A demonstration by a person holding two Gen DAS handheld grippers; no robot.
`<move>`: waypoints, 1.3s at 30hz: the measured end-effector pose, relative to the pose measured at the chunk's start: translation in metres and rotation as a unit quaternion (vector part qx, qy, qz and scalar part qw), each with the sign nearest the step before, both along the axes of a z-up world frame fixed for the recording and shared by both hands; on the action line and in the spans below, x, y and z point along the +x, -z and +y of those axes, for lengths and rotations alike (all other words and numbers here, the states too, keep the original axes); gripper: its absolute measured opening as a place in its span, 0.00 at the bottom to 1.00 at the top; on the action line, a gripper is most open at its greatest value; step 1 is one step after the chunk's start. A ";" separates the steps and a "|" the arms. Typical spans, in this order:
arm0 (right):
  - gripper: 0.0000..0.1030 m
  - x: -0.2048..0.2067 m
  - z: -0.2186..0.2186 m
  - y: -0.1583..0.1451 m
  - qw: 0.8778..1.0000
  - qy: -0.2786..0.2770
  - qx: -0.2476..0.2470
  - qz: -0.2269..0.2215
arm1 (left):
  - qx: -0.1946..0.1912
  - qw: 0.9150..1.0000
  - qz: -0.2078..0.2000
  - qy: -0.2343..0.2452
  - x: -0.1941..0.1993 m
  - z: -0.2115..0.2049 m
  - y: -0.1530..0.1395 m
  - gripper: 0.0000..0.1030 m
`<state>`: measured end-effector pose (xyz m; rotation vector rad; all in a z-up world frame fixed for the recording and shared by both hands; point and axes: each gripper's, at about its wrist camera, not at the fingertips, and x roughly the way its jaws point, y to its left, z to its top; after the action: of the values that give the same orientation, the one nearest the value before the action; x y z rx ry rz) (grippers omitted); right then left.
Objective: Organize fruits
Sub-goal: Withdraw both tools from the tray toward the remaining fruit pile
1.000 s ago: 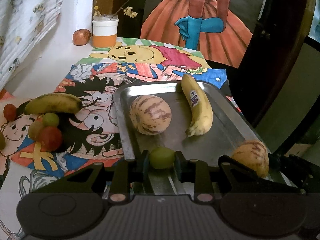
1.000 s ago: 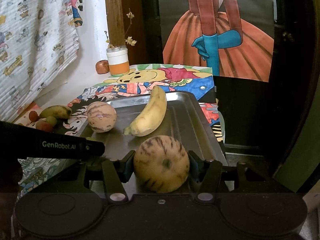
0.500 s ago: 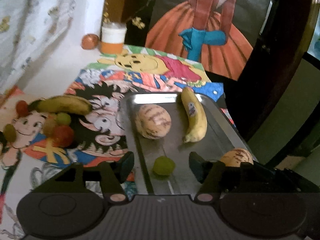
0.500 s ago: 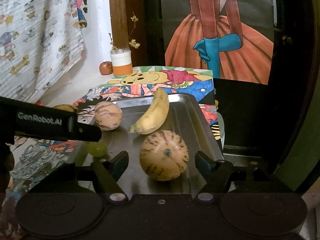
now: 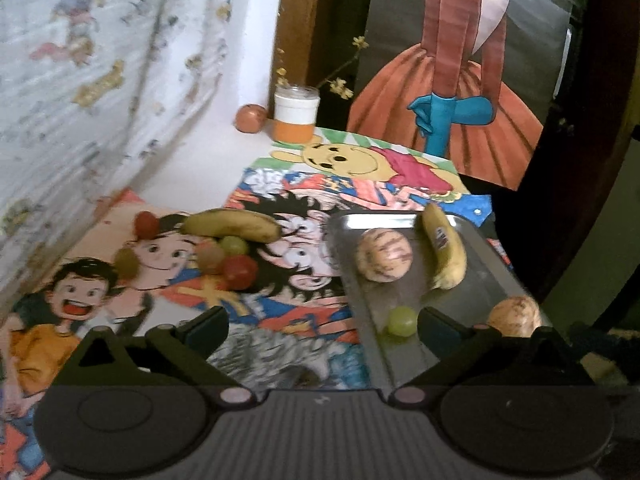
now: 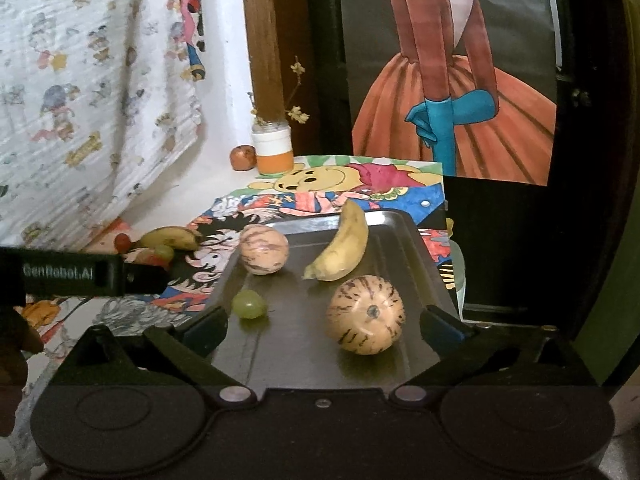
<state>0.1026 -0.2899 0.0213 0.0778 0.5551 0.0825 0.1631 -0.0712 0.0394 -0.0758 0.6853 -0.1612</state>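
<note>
We see our left gripper (image 5: pixel 322 326) with its jaws spread wide and holding nothing. It hangs over the cartoon mat (image 5: pixel 280 320), beside the left rim of the metal tray (image 5: pixel 352 280). Our right gripper (image 6: pixel 322 326) is also spread wide and empty, above the near part of the tray (image 6: pixel 424 264).

In the right wrist view the tray holds four fruits. A green grape (image 6: pixel 249 303) lies at 8 o'clock of the tray, just beside the left rim. A striped melon (image 6: pixel 365 315) lies at 5 o'clock, between the open fingers but not touching them. A second striped melon (image 6: pixel 263 249) sits at 10 o'clock, and a yellow banana (image 6: pixel 342 249) lies at 12 o'clock, its tip near the front melon. The middle and the near strip of the tray floor are bare metal, so there is room between the fruits. The right rim of the tray runs close to the table edge, with dark floor beyond.

On the mat, at 9 o'clock of the tray, we see a spotted banana (image 5: pixel 232 225), touching a small heap of red and green grapes (image 5: pixel 230 258). At 12 o'clock, far back, stand a white and orange jar (image 5: pixel 295 118) and a brown round fruit (image 5: pixel 250 118).

The side of the left gripper reads "GenRobot.AI" in the right wrist view. The sticker on the yellow banana is too blurred to read.
</note>
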 end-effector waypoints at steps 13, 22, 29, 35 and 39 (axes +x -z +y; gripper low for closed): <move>0.99 -0.033 0.012 -0.008 0.996 -0.054 0.033 0.066 | 0.026 0.999 0.029 -0.013 -0.042 0.040 0.013 1.00; 0.99 -0.040 0.034 -0.005 0.985 -0.101 0.016 0.137 | 0.047 0.997 0.061 -0.029 -0.060 0.064 0.025 1.00; 0.99 -0.028 0.052 -0.003 0.965 -0.171 0.046 0.195 | 0.058 0.994 0.073 -0.048 -0.063 0.079 0.018 1.00; 0.99 -0.017 0.067 -0.011 0.960 -0.190 0.048 0.201 | 0.068 0.993 0.075 -0.068 -0.060 0.091 0.013 1.00; 0.99 -0.011 0.079 -0.014 0.959 -0.199 0.036 0.198 | 0.074 0.990 0.082 -0.086 -0.056 0.102 0.014 1.00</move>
<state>0.0919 -0.2107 0.0352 0.0526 0.9632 0.4872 0.1076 0.0309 0.0257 -0.0054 0.8483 0.0625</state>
